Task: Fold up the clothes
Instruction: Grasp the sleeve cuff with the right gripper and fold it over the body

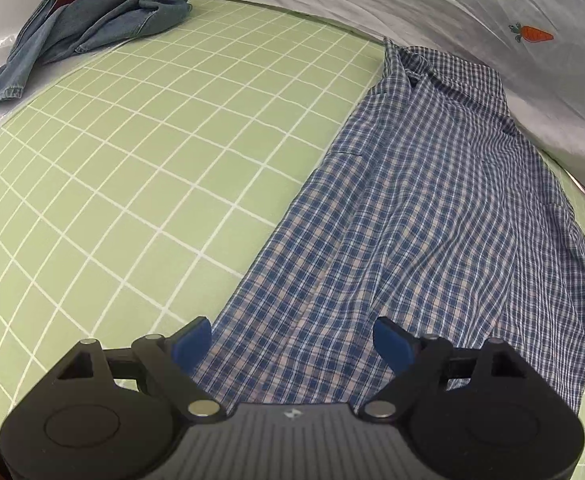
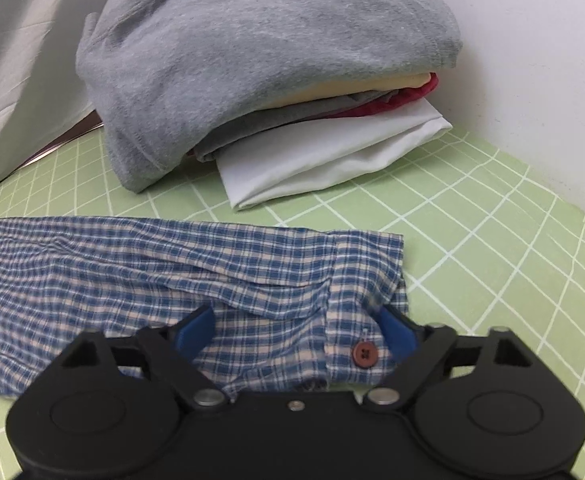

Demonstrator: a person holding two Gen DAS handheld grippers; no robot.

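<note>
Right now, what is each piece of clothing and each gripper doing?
Plaid shirt: spread flat on the green grid mat, not folded up.
Denim shirt: crumpled heap.
Stack of clothes: folded, grey one on top.
Left gripper: open over the shirt.
Right gripper: fingers around the buttoned cuff.

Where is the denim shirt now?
In the left wrist view, the denim shirt lies crumpled at the top left, on the far edge of the green mat, well apart from the plaid shirt.
</note>
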